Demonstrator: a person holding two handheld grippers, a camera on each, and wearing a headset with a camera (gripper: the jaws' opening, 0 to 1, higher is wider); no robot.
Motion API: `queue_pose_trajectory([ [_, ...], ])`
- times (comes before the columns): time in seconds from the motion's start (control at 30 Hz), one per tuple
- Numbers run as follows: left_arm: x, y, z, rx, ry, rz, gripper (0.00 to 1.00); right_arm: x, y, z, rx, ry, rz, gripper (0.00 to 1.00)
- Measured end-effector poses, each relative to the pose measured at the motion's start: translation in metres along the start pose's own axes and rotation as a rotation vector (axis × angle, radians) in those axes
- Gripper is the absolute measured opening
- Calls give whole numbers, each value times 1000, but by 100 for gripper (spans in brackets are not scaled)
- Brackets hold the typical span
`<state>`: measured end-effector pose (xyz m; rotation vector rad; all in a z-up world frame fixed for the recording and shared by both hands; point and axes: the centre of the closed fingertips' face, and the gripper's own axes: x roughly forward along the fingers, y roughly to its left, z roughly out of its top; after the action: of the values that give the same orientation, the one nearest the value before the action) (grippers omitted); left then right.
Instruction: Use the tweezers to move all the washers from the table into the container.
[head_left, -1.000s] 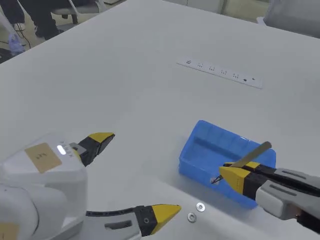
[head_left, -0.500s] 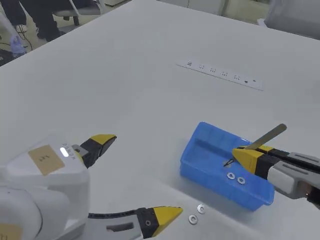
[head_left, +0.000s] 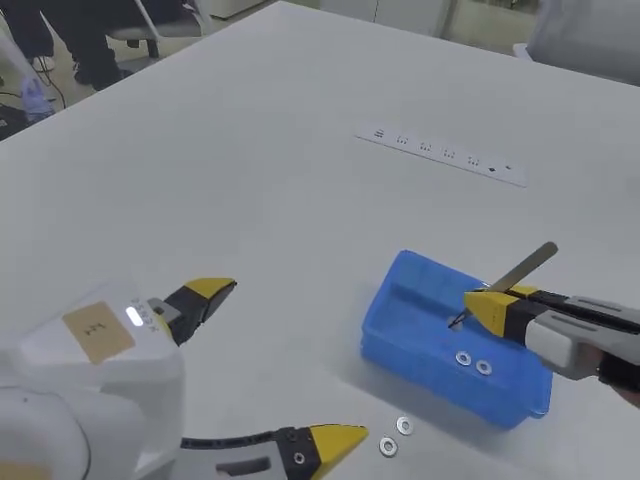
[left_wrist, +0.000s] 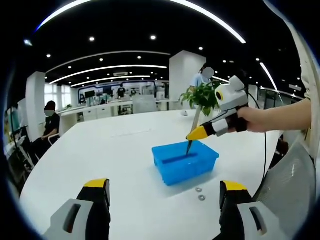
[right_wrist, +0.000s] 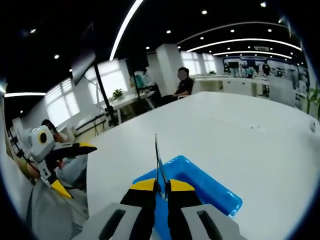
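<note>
Thin metal tweezers (head_left: 528, 262) are pinched in the right gripper (head_left: 487, 304), pointed into the blue rectangular plastic container (head_left: 395, 345) where two flat ring washers (head_left: 462, 357) lie. The left gripper (head_left: 290, 361) is held wide apart, empty.

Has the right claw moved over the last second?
Yes. Against the blue container, the right claw went from the near wall to above the interior.

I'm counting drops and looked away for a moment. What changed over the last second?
The right tongs, shut on the tweezers, lifted from the container's near wall and drew back over its inside. Two washers now show inside, where the tongs blocked the view before; I cannot tell whether one was just dropped. Unchanged: two loose washers on the table, left tongs open, container in place.
</note>
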<state>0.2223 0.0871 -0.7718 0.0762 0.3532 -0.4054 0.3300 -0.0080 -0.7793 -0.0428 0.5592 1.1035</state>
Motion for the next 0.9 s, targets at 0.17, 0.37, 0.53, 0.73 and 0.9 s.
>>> queue_pose_trajectory([
  [0.17,0,0,0,2,1,3,92,5,-5,-5,-5,19,-4,4],
  [0.37,0,2,-1,1,3,8,92,14,-12,-12,-17,49,-14,4],
  [0.53,0,2,-2,2,4,8,92,20,-14,-20,-21,75,-13,4],
  [0.73,0,2,-2,1,2,10,92,24,-16,-28,-24,103,-12,4],
  [0.9,-1,2,-2,2,5,9,92,27,-19,-35,-29,124,-15,4],
])
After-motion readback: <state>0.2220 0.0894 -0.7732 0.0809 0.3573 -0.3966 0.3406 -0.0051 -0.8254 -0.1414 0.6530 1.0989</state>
